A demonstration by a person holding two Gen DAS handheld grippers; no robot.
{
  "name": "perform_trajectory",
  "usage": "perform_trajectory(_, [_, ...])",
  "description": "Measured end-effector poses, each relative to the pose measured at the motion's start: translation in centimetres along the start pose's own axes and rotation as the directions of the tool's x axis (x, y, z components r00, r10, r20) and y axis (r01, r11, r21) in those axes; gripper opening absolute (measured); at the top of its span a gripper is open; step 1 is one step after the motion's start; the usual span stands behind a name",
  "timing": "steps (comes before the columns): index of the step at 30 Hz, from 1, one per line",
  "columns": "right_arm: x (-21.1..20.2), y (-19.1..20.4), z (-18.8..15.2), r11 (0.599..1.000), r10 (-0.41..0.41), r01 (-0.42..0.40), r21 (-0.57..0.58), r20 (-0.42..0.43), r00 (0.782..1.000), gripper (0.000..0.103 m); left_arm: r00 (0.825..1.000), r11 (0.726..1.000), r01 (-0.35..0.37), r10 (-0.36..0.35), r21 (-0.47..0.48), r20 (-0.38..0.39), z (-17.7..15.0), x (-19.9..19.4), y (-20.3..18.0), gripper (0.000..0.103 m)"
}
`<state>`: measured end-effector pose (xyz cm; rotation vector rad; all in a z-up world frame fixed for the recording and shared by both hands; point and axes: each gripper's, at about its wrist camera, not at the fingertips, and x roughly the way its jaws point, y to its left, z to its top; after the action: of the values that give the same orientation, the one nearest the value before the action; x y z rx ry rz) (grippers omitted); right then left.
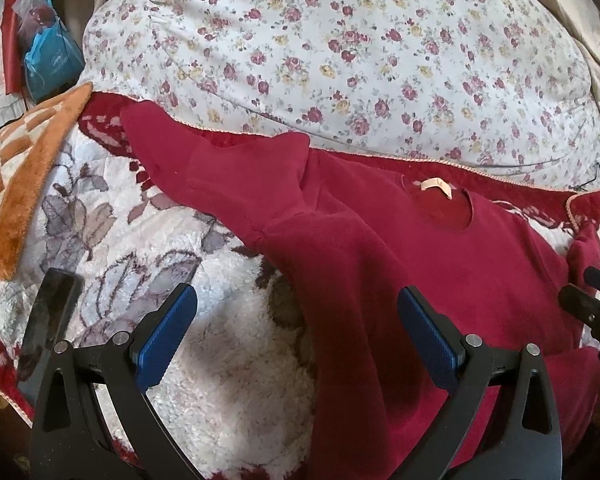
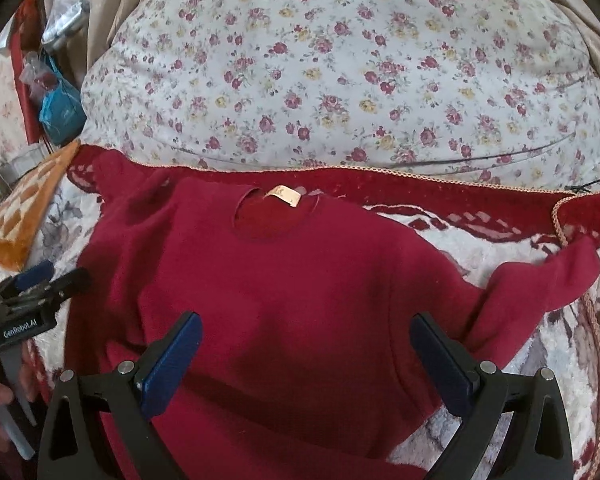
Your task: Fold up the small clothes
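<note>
A red sweater [image 2: 284, 292] lies spread flat on a floral blanket [image 1: 228, 360], while left gripper [image 1: 298, 336] and right gripper [image 2: 306, 360] fingers hover spread wide, holding nothing.

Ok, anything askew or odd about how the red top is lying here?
Slightly. The red top lies flat, neck label facing up, but one sleeve angles up toward the floral pillow with a fabric peak raised beside it. The other sleeve is bunched at its end. Both hand-held grippers are open, holding nothing.
</note>
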<state>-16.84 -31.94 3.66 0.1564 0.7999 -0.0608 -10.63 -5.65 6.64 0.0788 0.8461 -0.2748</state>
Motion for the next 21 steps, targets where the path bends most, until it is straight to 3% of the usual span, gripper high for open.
perform_trajectory(21, [1.6,1.1,-0.6,0.998,-0.017,0.016,-0.063,-0.014,1.0,0.103,1.0,1.0,-0.009,0.009,-0.017,-0.015,0.3,1.0,0.4,0.101])
